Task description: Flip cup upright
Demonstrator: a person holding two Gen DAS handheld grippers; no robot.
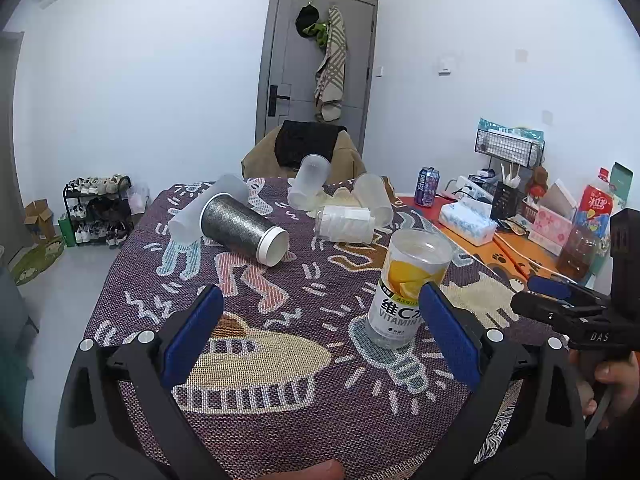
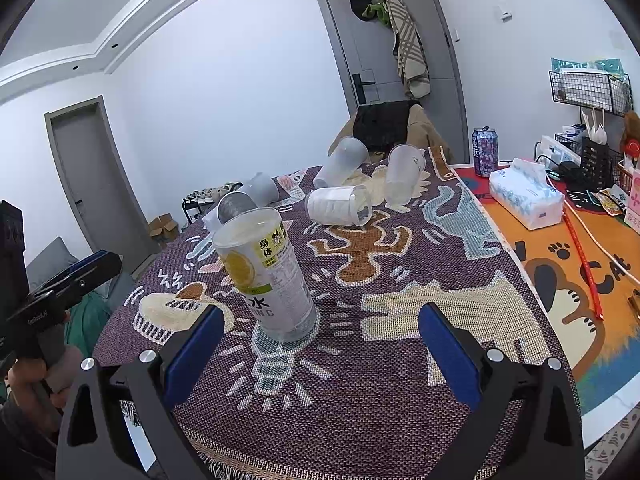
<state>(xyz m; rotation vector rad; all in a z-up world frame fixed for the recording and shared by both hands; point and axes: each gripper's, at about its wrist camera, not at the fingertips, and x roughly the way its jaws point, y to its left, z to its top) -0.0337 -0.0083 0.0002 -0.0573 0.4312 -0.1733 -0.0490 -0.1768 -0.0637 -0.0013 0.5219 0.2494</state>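
A clear cup with a lemon "Vitamin C" label (image 1: 404,284) stands upright on the patterned tablecloth (image 1: 304,360); it also shows in the right wrist view (image 2: 268,276). My left gripper (image 1: 320,336) is open, the cup just beyond its right finger (image 1: 448,332). My right gripper (image 2: 320,340) is open, the cup just ahead near its left finger (image 2: 192,352). A dark textured cup (image 1: 244,228) lies on its side. Several frosted cups (image 1: 344,222) lie tipped further back.
A tissue box (image 2: 524,196), a drink can (image 2: 485,151), a wire basket (image 2: 588,88) and desk clutter sit on the orange mat (image 2: 560,280) to the right. A chair with a jacket (image 1: 308,148) stands behind the table. A shoe rack (image 1: 96,208) is at the left.
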